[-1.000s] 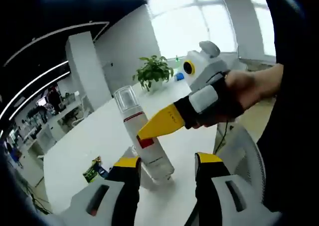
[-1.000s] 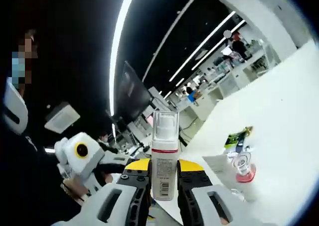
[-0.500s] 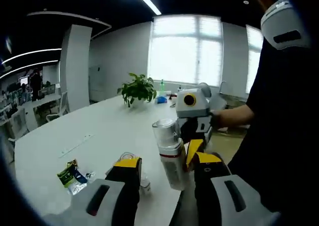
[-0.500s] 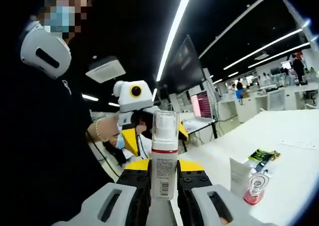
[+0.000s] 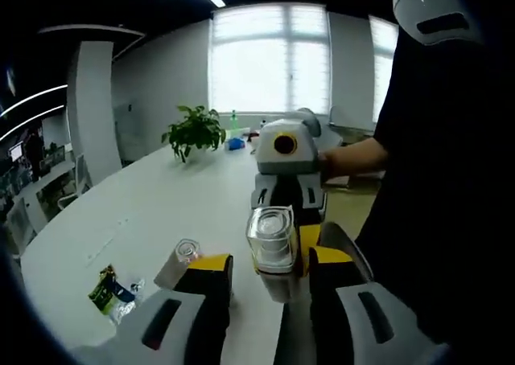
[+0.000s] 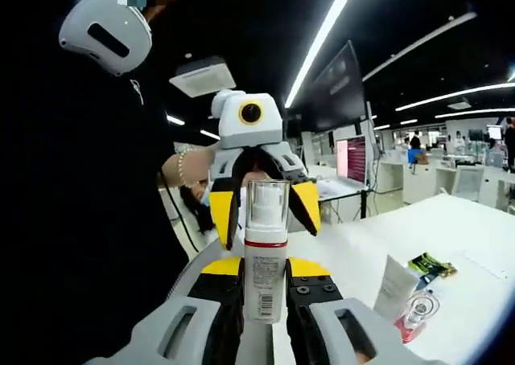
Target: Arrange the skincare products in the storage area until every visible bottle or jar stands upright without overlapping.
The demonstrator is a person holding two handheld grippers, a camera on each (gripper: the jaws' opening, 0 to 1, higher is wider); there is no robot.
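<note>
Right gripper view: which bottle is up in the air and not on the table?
The white pump bottle with the clear cap and red band, clamped in the right gripper. The small pink-based bottle and the white tube sit on the table.

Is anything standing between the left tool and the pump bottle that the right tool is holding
No. The left tool faces the pump bottle head-on with open jaws, and nothing visible lies between them. The right tool clamps the bottle.
</note>
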